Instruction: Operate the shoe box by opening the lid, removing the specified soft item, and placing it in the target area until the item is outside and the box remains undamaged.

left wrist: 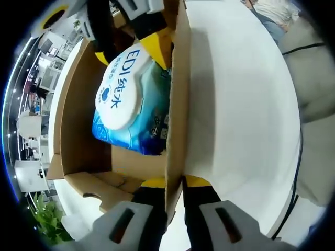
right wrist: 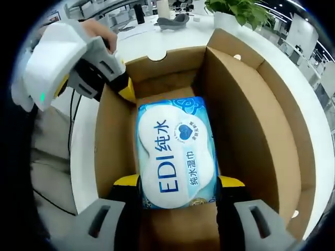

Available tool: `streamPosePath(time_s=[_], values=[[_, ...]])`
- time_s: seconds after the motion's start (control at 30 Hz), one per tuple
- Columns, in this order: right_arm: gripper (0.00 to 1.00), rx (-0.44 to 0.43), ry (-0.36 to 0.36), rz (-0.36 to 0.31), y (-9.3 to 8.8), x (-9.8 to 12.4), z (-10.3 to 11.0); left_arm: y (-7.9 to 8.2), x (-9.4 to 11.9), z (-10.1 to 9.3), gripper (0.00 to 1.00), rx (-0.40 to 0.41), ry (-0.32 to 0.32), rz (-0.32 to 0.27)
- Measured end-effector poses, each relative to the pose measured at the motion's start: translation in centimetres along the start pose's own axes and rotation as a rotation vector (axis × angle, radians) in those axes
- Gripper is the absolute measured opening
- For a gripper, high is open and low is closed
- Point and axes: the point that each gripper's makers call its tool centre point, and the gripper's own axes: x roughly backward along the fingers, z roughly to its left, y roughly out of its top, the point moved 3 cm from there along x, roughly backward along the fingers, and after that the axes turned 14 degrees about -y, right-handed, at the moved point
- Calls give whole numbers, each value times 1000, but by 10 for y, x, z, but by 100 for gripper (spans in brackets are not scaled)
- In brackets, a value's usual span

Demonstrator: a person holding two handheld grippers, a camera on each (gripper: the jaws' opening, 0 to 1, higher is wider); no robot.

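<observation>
Matt cardboard box [right wrist: 251, 120]; glossy, probably plastic wipes pack [right wrist: 178, 151].

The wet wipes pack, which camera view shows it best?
The right gripper view: the wet wipes pack lies face-up in the shoe box, label readable, between the jaws. The left gripper view shows the pack tilted and partly hidden.

The open brown cardboard shoe box [right wrist: 251, 130] sits on the white desk [left wrist: 241, 104]. Inside it lies the blue-and-white soft pack of wet wipes [right wrist: 177, 151], on the box floor between the side walls. The right claw [right wrist: 178, 183] straddles the pack's near end. The left claw [left wrist: 175, 183] straddles one box wall. A green potted plant [right wrist: 235, 10] stands beyond the box.
</observation>
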Motion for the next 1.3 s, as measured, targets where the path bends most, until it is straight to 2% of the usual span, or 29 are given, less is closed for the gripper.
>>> streamPosePath(time_s=[0.3, 0.53, 0.67, 0.73, 0.83, 1.0, 1.1, 1.3], values=[[54, 51, 24, 4, -20, 7, -9, 0, -1, 0, 8, 4, 1, -2], [54, 86, 26, 49, -18, 6, -9, 0, 0, 0, 8, -2, -2, -2], [55, 88, 34, 50, -18, 6, -11, 0, 0, 0, 8, -2, -8, -13], [55, 87, 27, 43, -19, 6, -9, 3, 2, 0, 8, 30, -19, -83], [57, 88, 11, 32, -19, 6, -9, 2, 3, 0, 8, -2, -27, -81], [58, 57, -4, 18, -19, 6, -9, 3, 2, 1, 8, 11, -39, -95], [58, 46, -9, 26, -18, 6, -10, 6, 6, -2, 8, 15, -94, -158], [60, -8, -25, 25, -19, 11, -12, 10, 10, -4, 13, 119, -192, -263]])
